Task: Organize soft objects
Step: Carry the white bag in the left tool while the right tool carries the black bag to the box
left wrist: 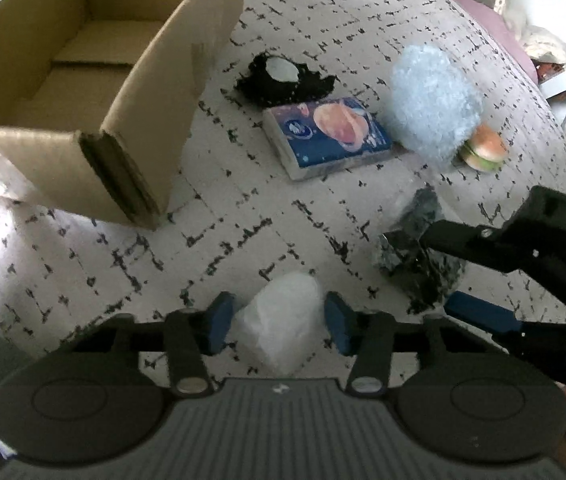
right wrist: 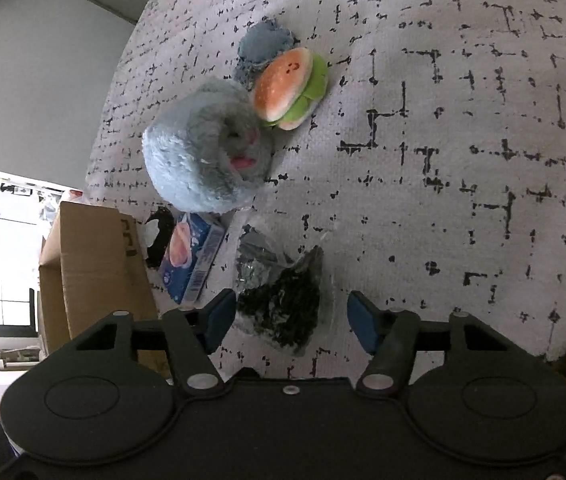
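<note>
Jaws straddling white bundle [left wrist: 283, 320], dark bag [right wrist: 287, 308], seemingly ungripped

A white quilted bedspread with a broken black line pattern [right wrist: 463, 128] is covering the bed. A grey wall [right wrist: 35, 80] is standing beyond the bed's edge. A mauve cloth [left wrist: 495, 28] is lying at the far edge, with pale crumpled bags [left wrist: 543, 44] sitting beside it.

Box [left wrist: 83, 80] left of tissue pack [left wrist: 331, 136], fluffy plush [left wrist: 431, 104] right, burger toy [left wrist: 483, 152] beside plush
</note>
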